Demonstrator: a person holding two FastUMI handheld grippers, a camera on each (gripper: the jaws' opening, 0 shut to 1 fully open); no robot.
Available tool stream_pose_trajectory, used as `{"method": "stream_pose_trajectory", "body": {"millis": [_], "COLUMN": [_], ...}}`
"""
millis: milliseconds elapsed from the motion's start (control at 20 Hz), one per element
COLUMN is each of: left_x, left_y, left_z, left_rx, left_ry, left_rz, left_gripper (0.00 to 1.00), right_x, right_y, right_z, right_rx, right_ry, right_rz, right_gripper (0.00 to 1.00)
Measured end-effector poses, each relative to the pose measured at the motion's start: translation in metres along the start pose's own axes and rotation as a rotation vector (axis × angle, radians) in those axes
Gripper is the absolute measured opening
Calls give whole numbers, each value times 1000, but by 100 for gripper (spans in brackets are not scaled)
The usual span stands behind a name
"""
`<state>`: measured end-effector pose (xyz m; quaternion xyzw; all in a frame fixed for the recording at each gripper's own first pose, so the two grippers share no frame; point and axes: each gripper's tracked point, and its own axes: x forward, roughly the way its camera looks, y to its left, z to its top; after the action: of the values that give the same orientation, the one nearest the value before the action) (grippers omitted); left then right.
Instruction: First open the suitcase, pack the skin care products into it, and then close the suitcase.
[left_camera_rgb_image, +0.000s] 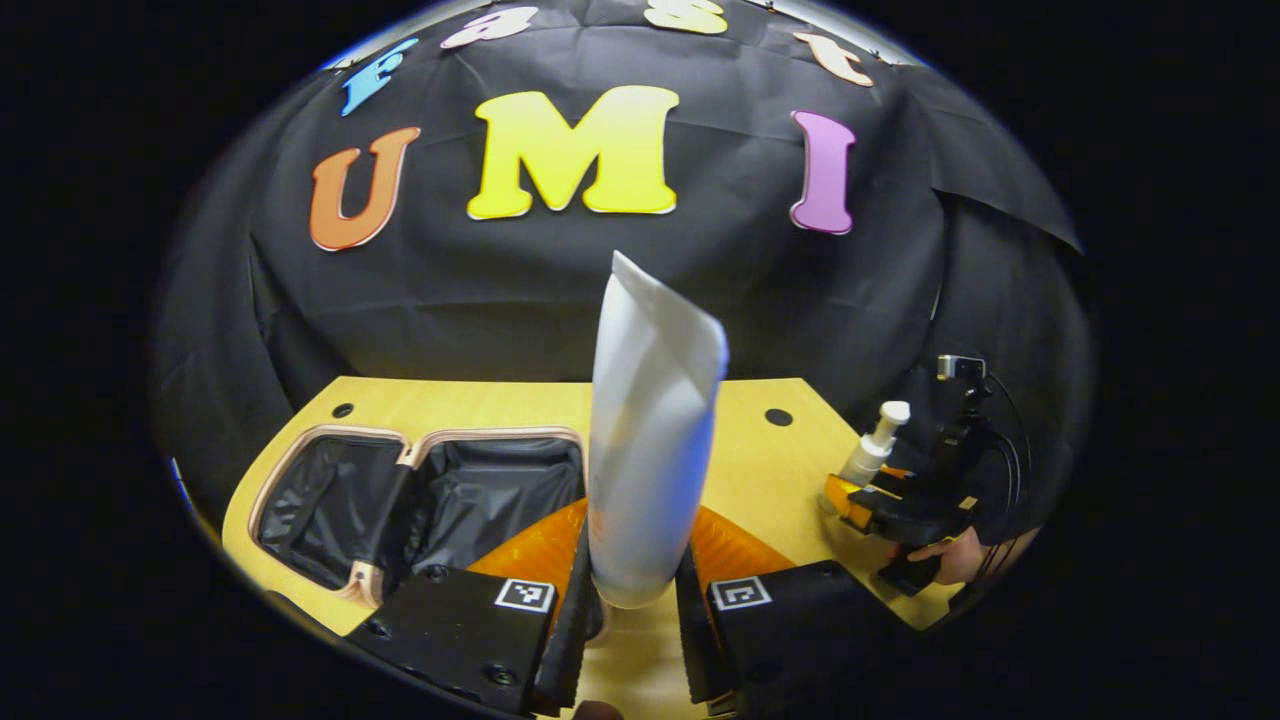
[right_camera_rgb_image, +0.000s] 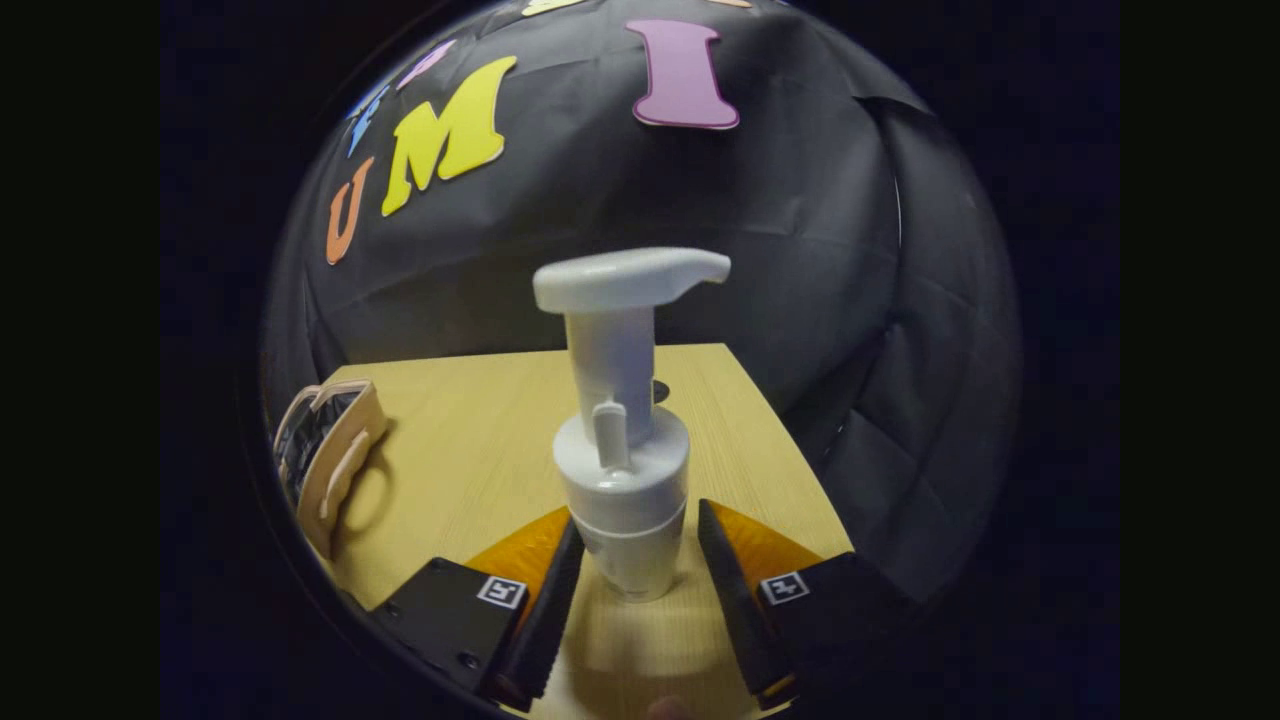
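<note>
Left gripper (left_camera_rgb_image: 632, 610) pinches upright white squeeze tube (left_camera_rgb_image: 650, 440); right gripper (right_camera_rgb_image: 632, 590) clamps white pump bottle (right_camera_rgb_image: 622, 470). Beige-rimmed black-lined suitcase (left_camera_rgb_image: 330, 435) lies open; packing and closing remain.

A black cloth wall (left_camera_rgb_image: 560, 290) hangs creased behind and around the booth, folding into a loose seam at the right side in the left gripper view. In front of it stands a light wooden table (left_camera_rgb_image: 760, 470) with a rounded front corner and two dark round holes (left_camera_rgb_image: 778, 417) near its back edge. The tabletop is brightly lit while the cloth stays dim.
</note>
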<state>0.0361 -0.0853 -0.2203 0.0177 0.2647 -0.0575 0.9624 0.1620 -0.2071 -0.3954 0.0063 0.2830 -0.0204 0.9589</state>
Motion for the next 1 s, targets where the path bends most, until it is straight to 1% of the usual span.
{"method": "stream_pose_trajectory", "body": {"millis": [100,150,200,350,450,600,650,700,750,800,850,900,950,1000], "left_x": [-3,-4,-4,1,6,15,20,26,34,42,51,60,69,75], "left_y": [27,38,50,79,96,110,118,120,124,125,128,133,136,137], "left_z": [-3,-4,-5,-10,-13,-24,-30,-38,-46,-54,-63,-75,-87,-98], "left_rx": [-14,-24,-33,-36,-36,-34,-34,-38,-45,-62,-81,-97,-118,-141], "left_ry": [10,16,24,42,52,81,98,119,141,167,192,225,261,305], "left_rz": [28,37,43,44,28,-21,-34,-53,-70,-97,-116,-127,-141,-158], "left_gripper": [42,43,43,42,42,42,48,42,41,41,41,40,47,40], "right_x": [4,5,3,-9,-34,-81,-97,-113,-130,-145,-160,-174,-188,-203], "right_y": [3,3,3,6,7,9,12,17,21,27,34,40,47,53], "right_z": [-1,-1,0,1,8,27,34,41,47,56,64,72,80,90], "right_rx": [-23,-41,-50,-39,-49,-61,-66,-72,-75,-73,-62,-53,-47,-43], "right_ry": [1,0,6,41,28,2,-5,-10,-16,-18,-24,-28,-38,-53], "right_rz": [-5,-17,-25,-37,-49,-62,-61,-58,-55,-51,-47,-44,-43,-44], "right_gripper": [57,56,52,49,48,48,48,48,48,46,48,48,46,48]}}
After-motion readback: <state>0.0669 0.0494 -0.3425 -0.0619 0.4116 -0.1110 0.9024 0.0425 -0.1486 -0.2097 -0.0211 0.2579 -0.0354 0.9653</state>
